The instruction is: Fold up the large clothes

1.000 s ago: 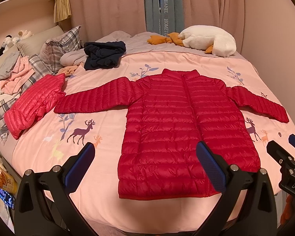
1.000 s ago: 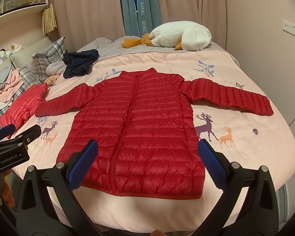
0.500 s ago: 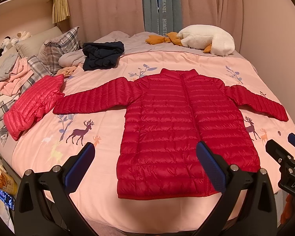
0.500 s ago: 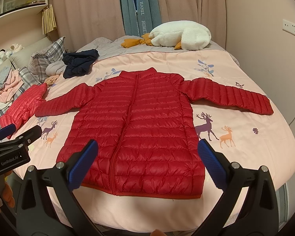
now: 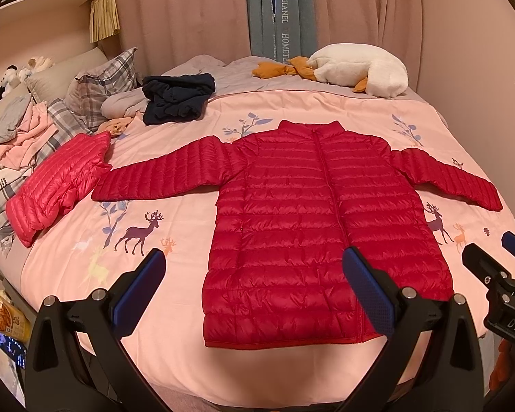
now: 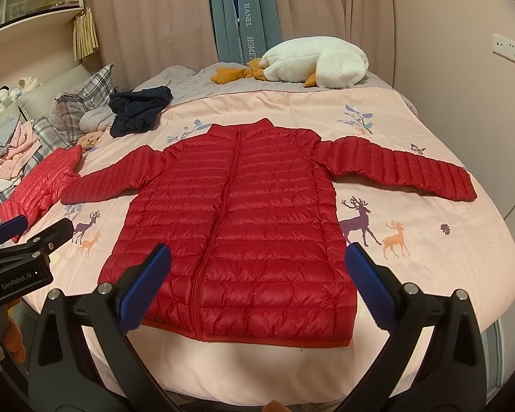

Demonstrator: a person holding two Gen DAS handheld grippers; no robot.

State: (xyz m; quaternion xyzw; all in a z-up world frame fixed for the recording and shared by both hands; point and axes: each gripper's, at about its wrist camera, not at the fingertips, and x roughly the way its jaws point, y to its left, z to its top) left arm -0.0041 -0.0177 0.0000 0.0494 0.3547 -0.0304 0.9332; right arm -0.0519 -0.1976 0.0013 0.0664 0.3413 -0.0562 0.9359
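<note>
Your left gripper (image 5: 254, 286) and right gripper (image 6: 257, 285) hang spread apart above the hem of the red jacket (image 5: 312, 219) (zipped, sleeves out) on the bed (image 5: 175, 226).

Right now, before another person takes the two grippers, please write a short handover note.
Left gripper: open, holds nothing, near the hem.
Right gripper: open, holds nothing, near the hem.
Red jacket: flat on the pink bed cover, zipped, both sleeves spread out, collar at the far side.
Pink jacket: already folded, lies to the left.
Done: the jacket is laid out.
Left: all the folding, sleeves first I think, then the body.
</note>
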